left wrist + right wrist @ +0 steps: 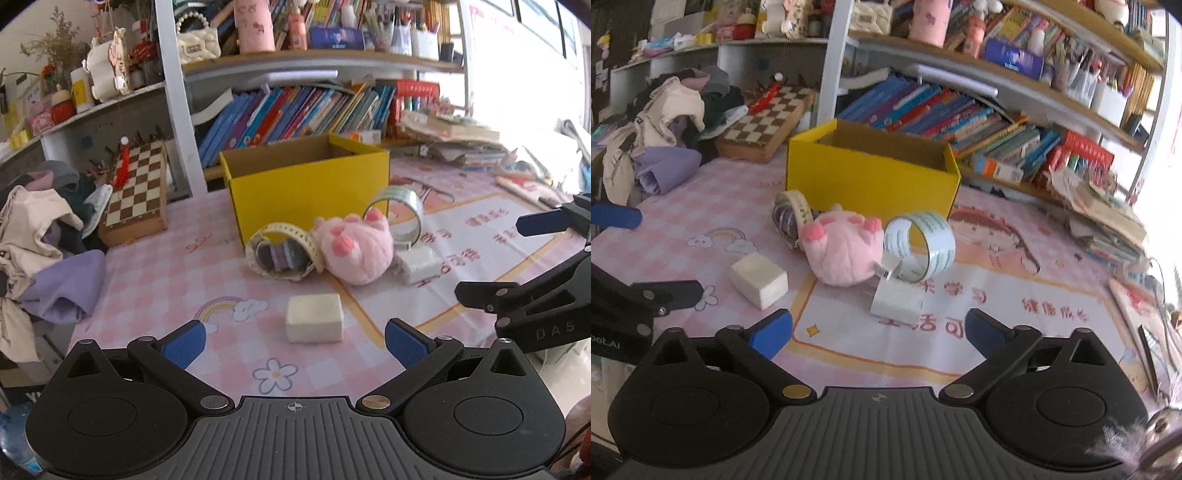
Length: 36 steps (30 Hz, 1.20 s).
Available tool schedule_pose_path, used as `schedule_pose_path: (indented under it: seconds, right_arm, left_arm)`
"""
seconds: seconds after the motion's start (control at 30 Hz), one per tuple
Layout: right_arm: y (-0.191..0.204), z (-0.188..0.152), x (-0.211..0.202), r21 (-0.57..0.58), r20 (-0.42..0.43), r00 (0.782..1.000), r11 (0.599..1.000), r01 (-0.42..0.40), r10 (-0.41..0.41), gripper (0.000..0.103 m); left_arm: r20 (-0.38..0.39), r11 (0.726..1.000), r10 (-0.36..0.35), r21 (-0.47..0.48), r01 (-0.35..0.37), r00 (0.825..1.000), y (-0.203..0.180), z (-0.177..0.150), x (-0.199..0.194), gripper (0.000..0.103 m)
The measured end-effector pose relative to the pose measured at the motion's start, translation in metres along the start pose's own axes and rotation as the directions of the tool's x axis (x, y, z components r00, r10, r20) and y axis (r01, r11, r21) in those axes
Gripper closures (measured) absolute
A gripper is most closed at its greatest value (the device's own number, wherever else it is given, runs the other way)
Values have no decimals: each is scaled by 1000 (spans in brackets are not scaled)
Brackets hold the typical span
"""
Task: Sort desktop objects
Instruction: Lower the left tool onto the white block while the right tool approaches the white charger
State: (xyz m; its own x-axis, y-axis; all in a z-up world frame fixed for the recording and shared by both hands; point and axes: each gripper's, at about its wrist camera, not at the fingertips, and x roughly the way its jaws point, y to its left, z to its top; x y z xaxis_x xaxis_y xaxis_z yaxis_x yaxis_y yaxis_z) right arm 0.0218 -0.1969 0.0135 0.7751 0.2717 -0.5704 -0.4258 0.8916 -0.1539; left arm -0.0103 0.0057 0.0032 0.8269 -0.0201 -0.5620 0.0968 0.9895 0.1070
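Observation:
A yellow cardboard box stands open-topped at the middle of the desk. In front of it lie a pink plush paw, a cream tape roll with coloured rolls inside, a clear tape roll and a white charger block. A cream eraser block lies nearest. My left gripper is open just short of the eraser. My right gripper is open just short of the charger. Neither holds anything.
A chessboard box and a heap of clothes sit at the left. Rows of books fill the shelf behind the box. Stacked papers crowd the right. The pink checked mat covers the desk.

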Motion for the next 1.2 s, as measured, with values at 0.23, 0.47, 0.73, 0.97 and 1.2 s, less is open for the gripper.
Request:
schedule_pose_path:
  seconds: [0.23,0.47,0.73,0.97,1.2]
  right_arm:
    - [-15,-1,1,126,-8,1000,992,-16,17,0]
    - [-10,0,3,107,-25,999,994,-20,23,2]
    - [-15,1,8,118,-57,998,993,-16,23,19]
    - [-22,5,14,108,-69,997,994,-28,35,21]
    - [-34,14,31,99,-80,995,994,-55,63,21]
  left_arm:
    - [-2,999,-19,42,19,1000,-6,1,-3,0]
    - [-78,992,-118,-62,113,990,6,5,7,0]
    - [-112,994,-94,-73,86,989,5,4,14,0]
    - [-147,991,-98,-99,84,984,4,7,23,0]
    - [-170,990,-104,-117,85,980,-1,11,36,0]
